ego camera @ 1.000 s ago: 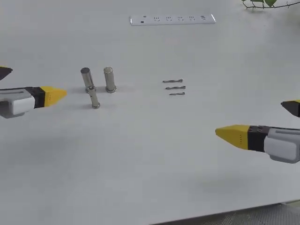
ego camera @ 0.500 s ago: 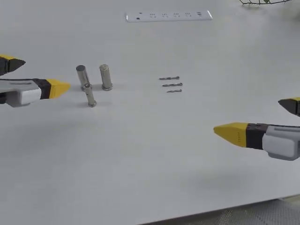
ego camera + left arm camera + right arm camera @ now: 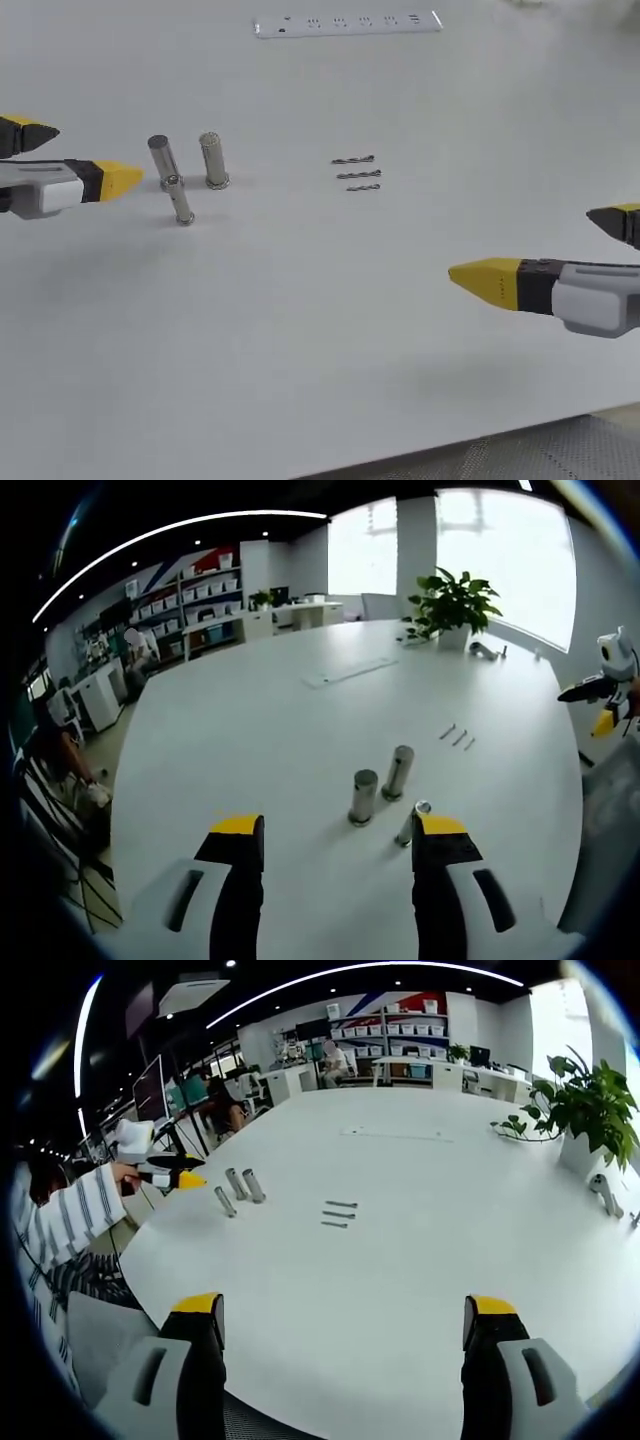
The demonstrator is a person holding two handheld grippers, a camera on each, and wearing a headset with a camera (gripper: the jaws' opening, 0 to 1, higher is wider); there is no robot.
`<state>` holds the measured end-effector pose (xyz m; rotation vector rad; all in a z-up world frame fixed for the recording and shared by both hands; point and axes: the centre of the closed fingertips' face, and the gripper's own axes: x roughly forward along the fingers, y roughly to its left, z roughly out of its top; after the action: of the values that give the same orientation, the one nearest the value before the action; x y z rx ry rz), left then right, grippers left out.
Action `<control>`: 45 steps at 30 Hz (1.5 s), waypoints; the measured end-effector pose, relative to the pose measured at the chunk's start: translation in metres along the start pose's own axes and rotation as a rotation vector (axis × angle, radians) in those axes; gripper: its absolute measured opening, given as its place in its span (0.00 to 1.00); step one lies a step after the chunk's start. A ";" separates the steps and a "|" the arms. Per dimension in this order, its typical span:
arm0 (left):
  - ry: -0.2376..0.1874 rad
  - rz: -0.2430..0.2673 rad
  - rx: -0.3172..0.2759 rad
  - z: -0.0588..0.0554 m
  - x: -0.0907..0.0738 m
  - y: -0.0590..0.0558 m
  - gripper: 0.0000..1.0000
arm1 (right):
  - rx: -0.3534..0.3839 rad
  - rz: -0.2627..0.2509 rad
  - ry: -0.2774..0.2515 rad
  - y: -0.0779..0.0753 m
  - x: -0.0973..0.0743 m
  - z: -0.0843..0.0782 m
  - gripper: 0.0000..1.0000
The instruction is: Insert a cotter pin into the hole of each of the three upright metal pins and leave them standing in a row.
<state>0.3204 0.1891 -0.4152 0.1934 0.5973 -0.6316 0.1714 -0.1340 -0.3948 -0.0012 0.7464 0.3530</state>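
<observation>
Three metal pins stand upright in a tight cluster at the table's left: one at the back left point(image 3: 159, 160), one at the back right point(image 3: 212, 160), one in front point(image 3: 180, 200). Three cotter pins point(image 3: 357, 173) lie side by side to their right, apart from them. My left gripper point(image 3: 85, 155) is open just left of the cluster, and in its own view the left gripper point(image 3: 340, 830) has the metal pins point(image 3: 382, 785) just ahead of its jaws. My right gripper point(image 3: 525, 243) hovers open at the right, nearer me than the cotter pins point(image 3: 337, 1214), holding nothing.
A white power strip point(image 3: 345, 22) lies at the table's far edge. A potted plant point(image 3: 450, 605) stands at the far side. The table's near edge point(image 3: 480, 440) runs along the bottom right. A person's striped sleeve point(image 3: 60, 1230) holds the left gripper.
My left gripper has moved right, closer to the cluster of metal pins. The right gripper has kept its place. The head view has shifted a little.
</observation>
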 end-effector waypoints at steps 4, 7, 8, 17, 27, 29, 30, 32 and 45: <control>0.001 -0.010 -0.002 0.000 0.004 -0.002 0.57 | 0.002 -0.002 0.002 0.000 0.000 -0.001 0.98; 0.003 -0.022 -0.001 0.000 0.007 -0.004 0.56 | 0.005 -0.005 0.001 -0.001 0.000 -0.001 0.98; 0.004 -0.027 0.000 0.000 0.008 -0.005 0.55 | 0.007 -0.007 0.001 -0.001 0.000 -0.001 0.98; 0.019 -0.043 0.022 -0.003 0.018 -0.009 0.53 | 0.012 -0.012 0.007 -0.002 -0.001 -0.004 0.98; 0.022 -0.068 0.004 -0.004 0.036 -0.015 0.44 | 0.008 -0.005 0.025 -0.002 0.003 -0.009 0.98; 0.022 -0.073 0.002 -0.004 0.040 -0.016 0.43 | 0.010 -0.003 0.027 -0.002 0.003 -0.009 0.98; 0.021 -0.076 0.000 -0.004 0.042 -0.017 0.42 | 0.010 -0.003 0.028 -0.002 0.003 -0.009 0.98; 0.019 -0.078 -0.002 -0.004 0.044 -0.017 0.40 | 0.010 -0.004 0.029 -0.002 0.004 -0.009 0.98; 0.015 -0.097 -0.050 -0.007 0.058 -0.019 0.33 | 0.016 -0.007 0.034 -0.003 0.004 -0.011 0.98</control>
<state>0.3430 0.1475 -0.4543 0.1229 0.6393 -0.7083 0.1677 -0.1369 -0.4064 0.0055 0.7823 0.3407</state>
